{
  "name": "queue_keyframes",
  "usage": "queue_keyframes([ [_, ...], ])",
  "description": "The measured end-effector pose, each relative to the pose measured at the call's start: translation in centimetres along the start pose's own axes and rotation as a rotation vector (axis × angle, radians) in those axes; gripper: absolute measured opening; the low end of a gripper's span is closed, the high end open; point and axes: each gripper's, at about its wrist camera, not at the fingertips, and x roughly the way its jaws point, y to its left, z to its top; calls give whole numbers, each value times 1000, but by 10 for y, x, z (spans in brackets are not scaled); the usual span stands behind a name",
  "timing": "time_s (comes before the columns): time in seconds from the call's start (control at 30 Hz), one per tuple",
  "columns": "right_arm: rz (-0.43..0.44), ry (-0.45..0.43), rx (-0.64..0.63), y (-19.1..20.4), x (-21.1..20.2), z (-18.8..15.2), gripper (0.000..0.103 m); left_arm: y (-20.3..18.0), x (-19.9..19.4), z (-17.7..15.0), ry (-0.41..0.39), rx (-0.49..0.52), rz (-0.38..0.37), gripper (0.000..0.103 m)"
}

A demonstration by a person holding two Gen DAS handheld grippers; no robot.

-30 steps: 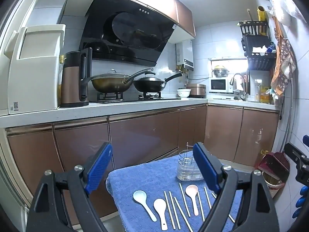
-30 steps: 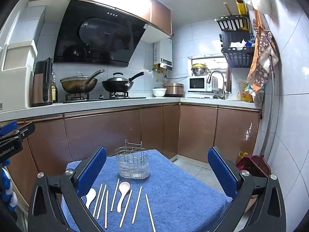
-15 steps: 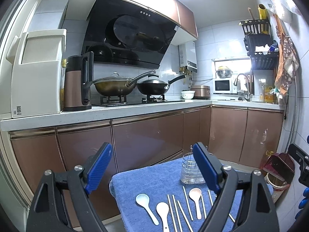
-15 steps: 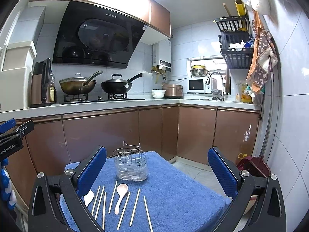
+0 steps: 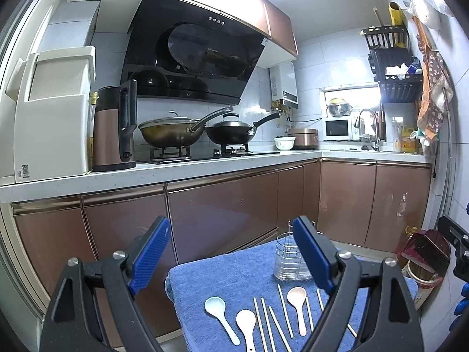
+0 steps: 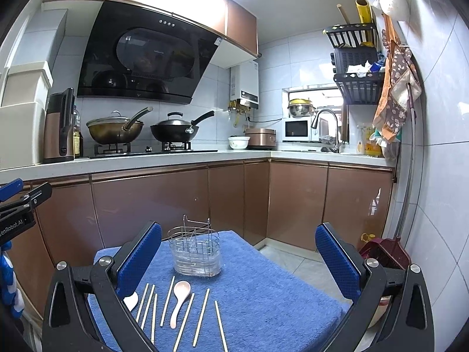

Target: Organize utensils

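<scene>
Both cameras have drifted back slightly since a second ago, so the blue towel [image 6: 263,299] and its utensils sit lower in view. Behind runs the brown-cabinet counter [image 6: 181,158] with two woks on the stove. On the towel stands the wire utensil holder [image 6: 195,252], upright and empty; in front lie loose chopsticks [image 6: 200,312] and three spoons [image 5: 296,296]. From the right wrist, one white spoon is mostly hidden behind a finger. The left gripper [image 5: 231,258] and right gripper [image 6: 239,261] hover with fingers spread wide, holding nothing.
</scene>
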Motion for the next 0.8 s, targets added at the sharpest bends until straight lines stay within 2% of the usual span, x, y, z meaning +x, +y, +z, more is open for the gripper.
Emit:
queue_keyframes([
  [0.23,1,4,18,-8,10,-3,103,-5,1,1,-36,-4,14,85],
  [0.8,45,1,59,-14,31,-16,103,-5,20,0,-19,-7,29,85],
])
